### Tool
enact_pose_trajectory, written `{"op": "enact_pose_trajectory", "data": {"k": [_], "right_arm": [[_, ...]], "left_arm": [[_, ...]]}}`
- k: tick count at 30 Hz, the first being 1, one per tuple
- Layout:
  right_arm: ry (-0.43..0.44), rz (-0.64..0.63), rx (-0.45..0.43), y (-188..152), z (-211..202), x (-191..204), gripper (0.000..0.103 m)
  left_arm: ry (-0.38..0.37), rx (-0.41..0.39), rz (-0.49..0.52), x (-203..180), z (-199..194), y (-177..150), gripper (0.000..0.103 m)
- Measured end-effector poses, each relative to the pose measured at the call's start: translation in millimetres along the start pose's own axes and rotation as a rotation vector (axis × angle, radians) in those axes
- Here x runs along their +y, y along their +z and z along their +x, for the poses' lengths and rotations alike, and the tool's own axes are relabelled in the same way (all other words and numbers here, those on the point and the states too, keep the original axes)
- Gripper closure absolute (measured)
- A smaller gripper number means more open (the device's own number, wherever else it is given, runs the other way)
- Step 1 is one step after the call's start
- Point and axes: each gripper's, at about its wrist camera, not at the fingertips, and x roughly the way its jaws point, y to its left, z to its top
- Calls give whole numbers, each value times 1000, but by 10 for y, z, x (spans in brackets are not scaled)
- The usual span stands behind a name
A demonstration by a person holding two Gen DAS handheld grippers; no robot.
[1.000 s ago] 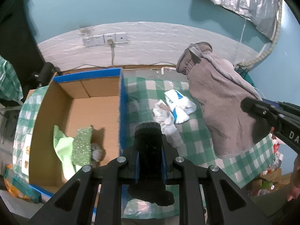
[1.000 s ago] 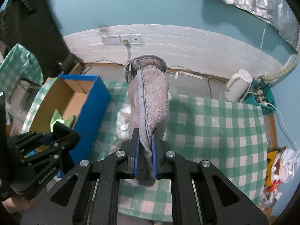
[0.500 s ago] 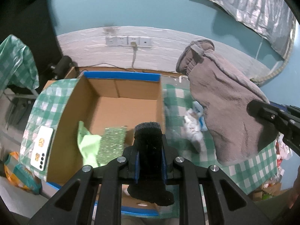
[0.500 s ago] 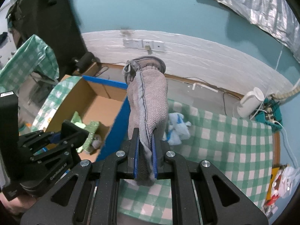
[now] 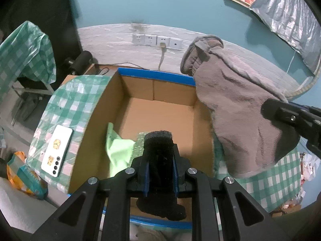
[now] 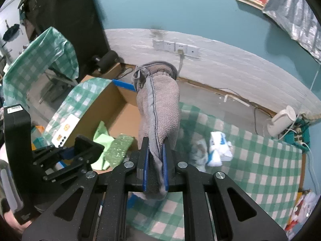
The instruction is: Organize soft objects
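My left gripper [image 5: 159, 152] is shut on a black knitted piece [image 5: 158, 160] that hangs over the open cardboard box [image 5: 160, 120]. A light green cloth [image 5: 118, 150] and a glittery green sponge [image 5: 138, 142] lie on the box floor. My right gripper [image 6: 154, 150] is shut on a grey fleece mitten [image 6: 158, 108], which stands up over the box's right wall [image 6: 122, 84]; in the left wrist view the same mitten [image 5: 240, 110] hangs at the right with the right gripper [image 5: 280, 116] beside it. The left gripper [image 6: 76, 150] shows low at the left in the right wrist view.
A white phone [image 5: 57, 150] lies on the checked cloth left of the box. White and blue crumpled soft items [image 6: 216, 148] sit on the green checked table [image 6: 260, 160]. A white kettle [image 6: 282, 122] stands at the far right. Wall sockets [image 5: 156, 40] with a cable are behind.
Both grippers have swung left with their loads. The box has come from the left to the centre under the left gripper, and the mitten now stands over the box's right wall.
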Motion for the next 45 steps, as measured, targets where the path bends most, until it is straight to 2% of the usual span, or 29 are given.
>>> {"op": "enact_pose_trajectory", "data": {"k": [9,20,23,24,26,28,30,32,40,45], "right_arm": [[26,-29,43,52,287,246,93],[58,-32,79,65,537,353,93],[69,-29,95,66,609,349,92],[71,-33,100,62,631,351,91],[79,-35,104,50,674,360,83],[88,-35,101,41,693,362,82],[94,-22,99,44,704,354,72],[90,-18,86,49,677,351,56],[54,-8,59,58,594,269,47],[36,5,67,28,587,170,45]], "left_arm": [[36,4,-37,265,41,-23,85],[61,32,-73,455,190,-32,85],[65,50,-84,492,242,-46,79],[70,57,-85,502,261,-52,73],[72,65,-90,521,287,-59,63],[64,71,-93,536,310,-66,56],[67,71,-90,533,317,-71,53],[74,70,-93,537,315,-72,50],[69,68,-121,565,293,-60,46],[62,68,-111,503,286,-51,44]]}}
